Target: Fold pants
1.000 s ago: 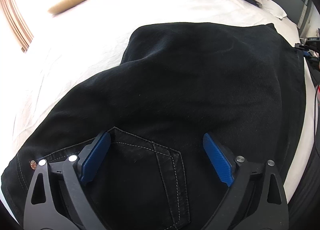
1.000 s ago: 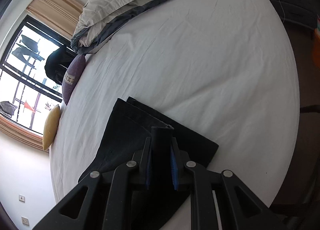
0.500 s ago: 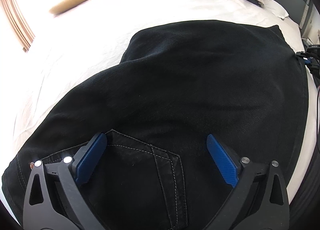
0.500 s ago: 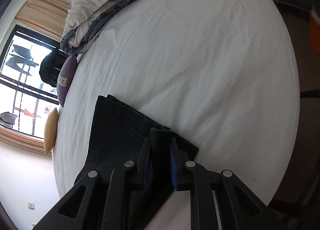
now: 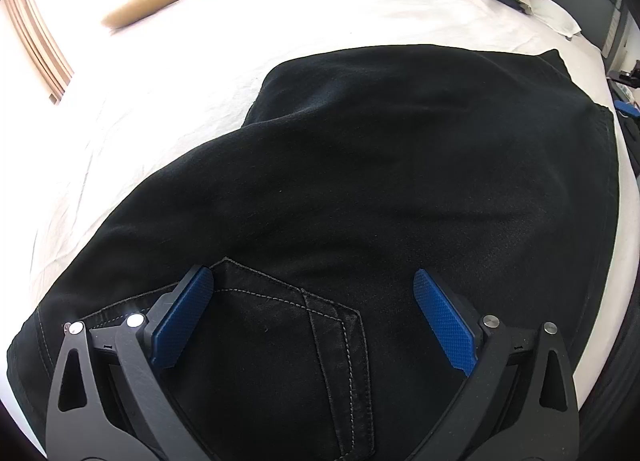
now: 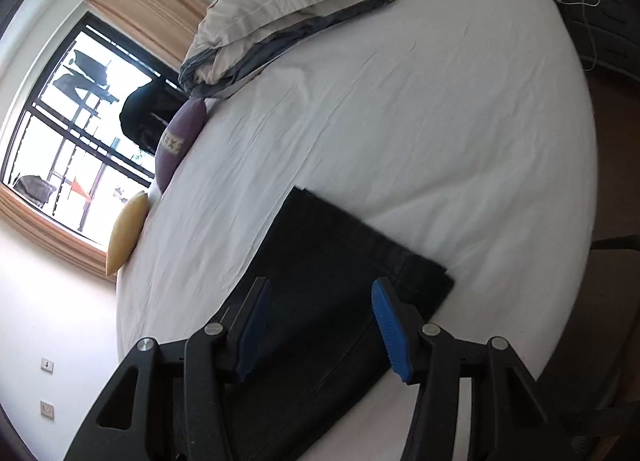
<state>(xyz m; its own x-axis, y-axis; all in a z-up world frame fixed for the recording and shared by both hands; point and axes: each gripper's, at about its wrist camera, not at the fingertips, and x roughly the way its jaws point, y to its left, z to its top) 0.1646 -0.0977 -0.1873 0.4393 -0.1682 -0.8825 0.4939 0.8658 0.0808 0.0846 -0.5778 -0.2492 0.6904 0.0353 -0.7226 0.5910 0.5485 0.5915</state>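
Left wrist: left gripper spread wide over black pants, above stitched pocket, on white bed. Right wrist: right gripper spread wide above pant hems, gripping nothing.

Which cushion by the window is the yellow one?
The plain yellow cushion, the one lower down in the right wrist view. The purple cushion beside it is darker and has a pale patterned band across it.
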